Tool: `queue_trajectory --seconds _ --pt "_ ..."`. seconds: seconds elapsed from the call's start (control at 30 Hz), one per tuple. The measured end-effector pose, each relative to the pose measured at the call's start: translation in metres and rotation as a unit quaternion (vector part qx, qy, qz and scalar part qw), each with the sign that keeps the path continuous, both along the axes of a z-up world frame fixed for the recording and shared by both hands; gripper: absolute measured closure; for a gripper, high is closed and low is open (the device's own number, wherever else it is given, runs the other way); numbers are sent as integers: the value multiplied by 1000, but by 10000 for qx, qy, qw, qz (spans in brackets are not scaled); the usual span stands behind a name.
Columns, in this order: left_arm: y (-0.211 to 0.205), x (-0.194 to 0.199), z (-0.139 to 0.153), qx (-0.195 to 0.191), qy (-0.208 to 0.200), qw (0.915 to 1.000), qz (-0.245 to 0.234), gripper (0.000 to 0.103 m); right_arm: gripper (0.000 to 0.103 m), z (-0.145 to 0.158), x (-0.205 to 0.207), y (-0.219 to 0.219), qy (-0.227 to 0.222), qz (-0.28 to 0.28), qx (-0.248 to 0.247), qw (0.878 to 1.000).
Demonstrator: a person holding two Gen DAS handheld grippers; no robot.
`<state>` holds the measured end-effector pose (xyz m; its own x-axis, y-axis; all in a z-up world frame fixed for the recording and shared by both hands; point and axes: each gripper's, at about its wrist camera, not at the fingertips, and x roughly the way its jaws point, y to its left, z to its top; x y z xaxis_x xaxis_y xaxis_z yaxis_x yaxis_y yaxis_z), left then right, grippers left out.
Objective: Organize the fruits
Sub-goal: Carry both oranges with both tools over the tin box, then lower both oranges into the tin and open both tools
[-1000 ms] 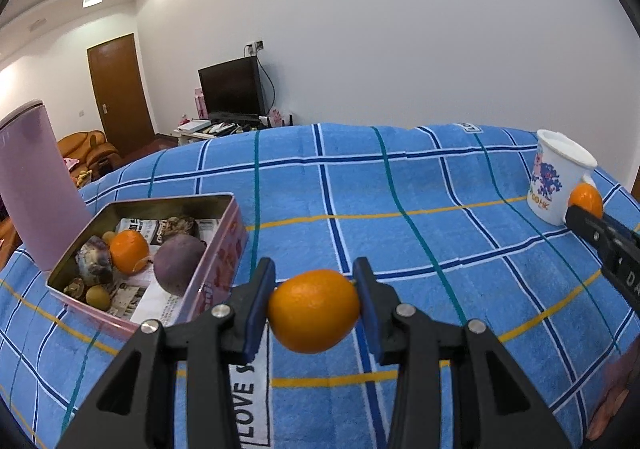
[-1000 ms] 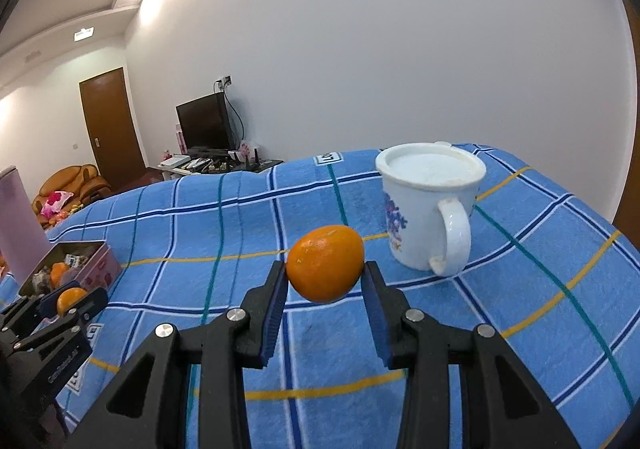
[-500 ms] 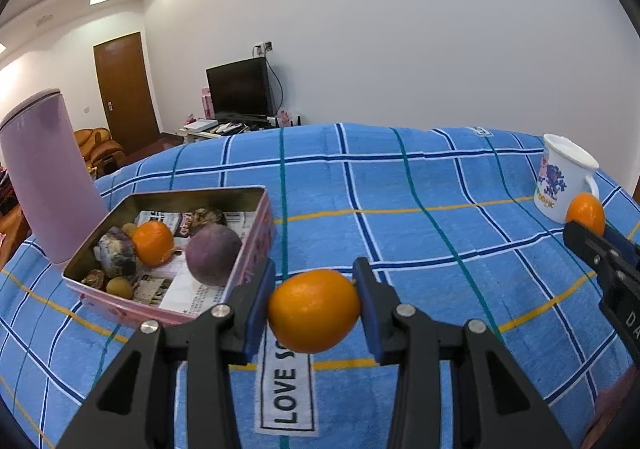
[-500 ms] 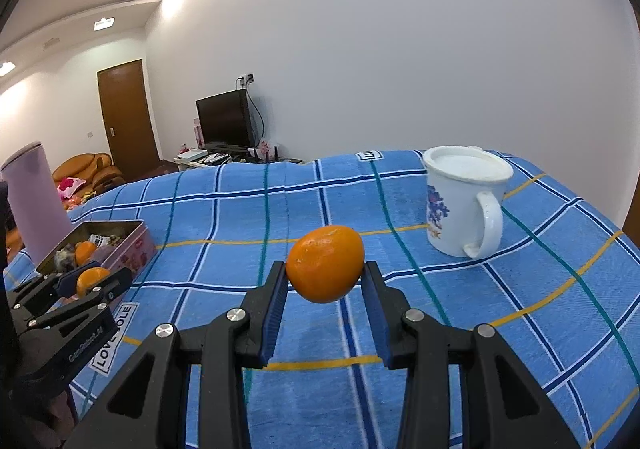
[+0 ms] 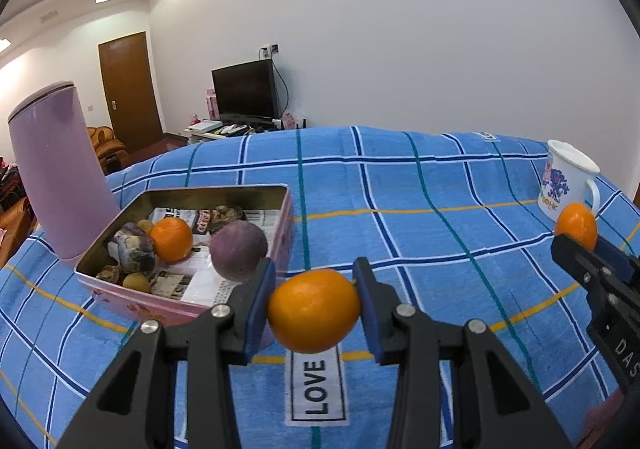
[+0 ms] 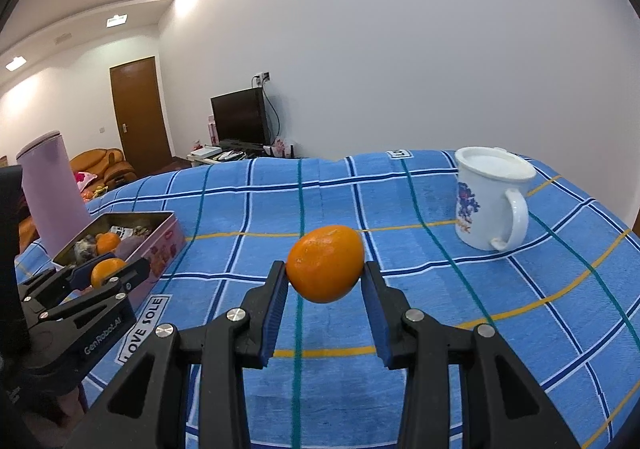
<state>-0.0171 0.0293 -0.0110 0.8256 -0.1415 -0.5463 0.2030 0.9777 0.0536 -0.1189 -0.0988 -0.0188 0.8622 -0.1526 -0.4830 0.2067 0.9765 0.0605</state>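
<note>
Carrying oranges: both tongs (image 5: 315, 316) (image 6: 325, 276) clamped on one each.
Round fruit may slip short of tin (image 5: 285, 225).

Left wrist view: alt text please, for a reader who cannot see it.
The left tool grips an orange above a blue plaid cloth, beside an open pink tin holding another orange and a purple fruit. Far right, the right tool holds a second orange near a white mug.
</note>
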Motion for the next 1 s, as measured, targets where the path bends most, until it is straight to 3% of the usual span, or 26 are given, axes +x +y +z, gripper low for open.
queue_trajectory --seconds 0.7,1.0 --pt "45 3 13 -65 -226 9997 116 61 63 -3 12 51 46 456 194 9988" --pt "79 22 34 -53 -506 9982 326 61 63 18 27 85 -107 794 174 9966"
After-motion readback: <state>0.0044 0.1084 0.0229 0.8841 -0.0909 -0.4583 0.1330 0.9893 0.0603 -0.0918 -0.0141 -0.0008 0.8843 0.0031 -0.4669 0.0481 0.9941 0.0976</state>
